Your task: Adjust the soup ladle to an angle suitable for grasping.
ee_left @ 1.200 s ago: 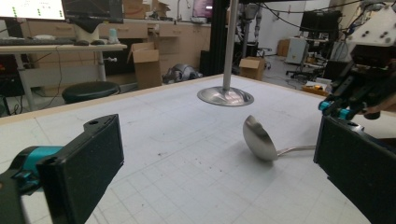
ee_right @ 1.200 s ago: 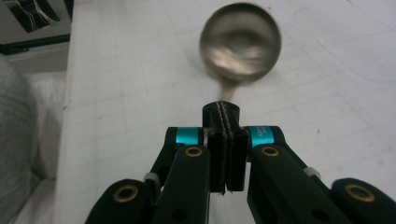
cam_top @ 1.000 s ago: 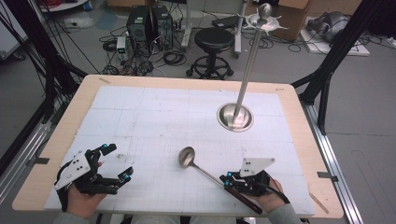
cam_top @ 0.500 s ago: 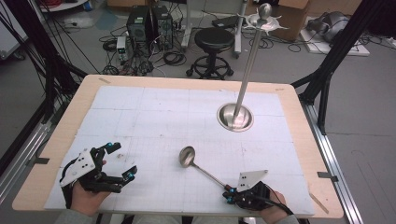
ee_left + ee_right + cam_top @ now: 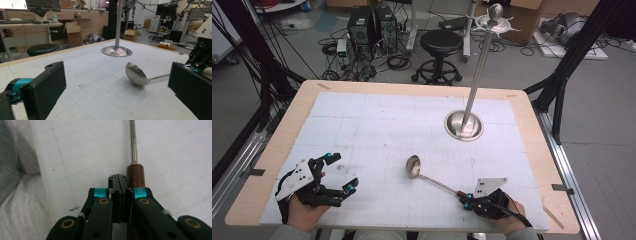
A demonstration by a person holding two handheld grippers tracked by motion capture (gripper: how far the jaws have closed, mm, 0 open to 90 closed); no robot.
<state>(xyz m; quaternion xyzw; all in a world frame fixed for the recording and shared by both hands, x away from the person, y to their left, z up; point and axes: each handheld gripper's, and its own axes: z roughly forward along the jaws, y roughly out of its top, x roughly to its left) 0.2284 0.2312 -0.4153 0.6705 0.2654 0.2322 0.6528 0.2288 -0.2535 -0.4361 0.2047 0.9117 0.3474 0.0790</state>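
The bench (image 5: 532, 130) is a pale wooden top covered by a white gridded mat (image 5: 377, 125). Toward its far right stands a utensil stand (image 5: 479, 65), a tall metal pole rising from a round dished steel base. Near the bench's front edge, right of centre, lies a steel ladle (image 5: 432, 177), bowl pointing away from the person and its thin shaft running back to a brown wooden handle (image 5: 135, 176) at the front right. The left hand-held gripper (image 5: 337, 175) rests at the front left, jaws spread wide with nothing between them, well apart from the ladle. The right hand-held gripper (image 5: 468, 201) sits at the handle end; its jaws are pressed fully together with the handle lying just beside them, not between them.
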